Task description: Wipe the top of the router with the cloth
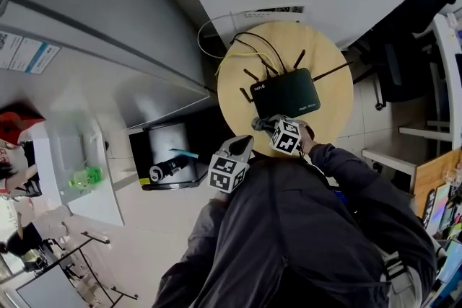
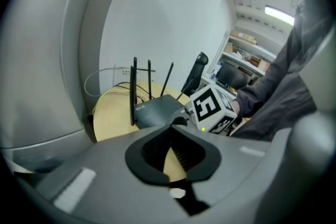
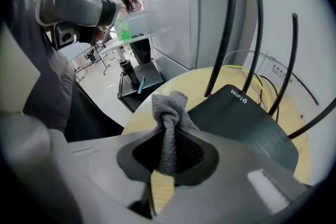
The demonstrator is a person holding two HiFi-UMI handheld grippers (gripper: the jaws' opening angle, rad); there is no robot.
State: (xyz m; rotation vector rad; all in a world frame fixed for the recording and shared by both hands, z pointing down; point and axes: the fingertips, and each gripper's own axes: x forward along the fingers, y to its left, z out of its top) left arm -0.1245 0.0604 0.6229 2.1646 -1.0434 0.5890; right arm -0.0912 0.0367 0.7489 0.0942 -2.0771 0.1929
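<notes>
**A:** Where is everything?

**B:** In the head view's upper centre, a flat black plastic router (image 1: 289,91) lies on a round pale wooden table (image 1: 332,112). Just below it, the right gripper (image 1: 263,124) is clenched on a bunched grey knitted cloth (image 3: 169,107), at the router's near edge. I cannot tell whether the cloth touches it. The left gripper (image 1: 242,144) hangs lower left, off the table, its jaws drawn together on nothing.

**A:** What could go wrong?

**B:** Nothing braces the router, so a firm wipe may push it toward the far rim. The cloth is only pinched by a narrow twist and might pull free.

**A:** Anything in the way?

**B:** Thin black upright antennas (image 3: 223,39) line the far side and could snag the cloth. Yellow and black cables (image 1: 253,47) trail behind. A black office chair (image 1: 411,25) stands upper right, well apart.
</notes>
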